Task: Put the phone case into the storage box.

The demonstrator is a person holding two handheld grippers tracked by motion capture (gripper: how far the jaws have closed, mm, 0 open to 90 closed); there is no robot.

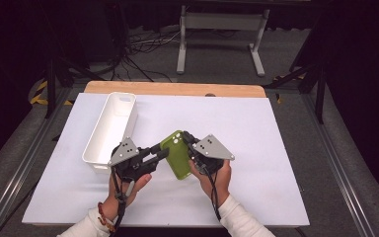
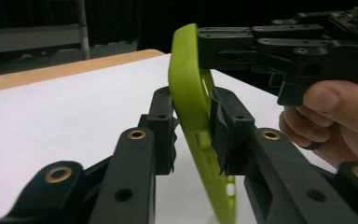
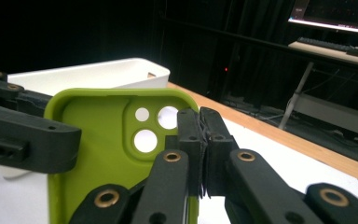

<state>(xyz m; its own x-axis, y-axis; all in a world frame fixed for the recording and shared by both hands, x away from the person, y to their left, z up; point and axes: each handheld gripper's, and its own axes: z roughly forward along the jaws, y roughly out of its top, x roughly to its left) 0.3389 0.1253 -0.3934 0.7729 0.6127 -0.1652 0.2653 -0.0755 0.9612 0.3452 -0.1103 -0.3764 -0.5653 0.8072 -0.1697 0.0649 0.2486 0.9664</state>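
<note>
Over the white table (image 1: pixel 256 148) in a dark room, both grippers' fingers seemingly pinch the green phone case (image 1: pixel 176 157).

One green phone case (image 1: pixel 176 154), one white bin (image 1: pixel 109 129), two grippers: left gripper (image 1: pixel 154 153), right gripper (image 1: pixel 190 143).

White tabletop (image 1: pixel 256 143) before us

We see a white bin (image 1: pixel 109 129) resting at its left, wood edging the far side.

Matt green rubbery phone case (image 1: pixel 176 154), glossy white plastic bin (image 1: pixel 109 129), wooden table edge (image 1: pixel 175 89)
</note>
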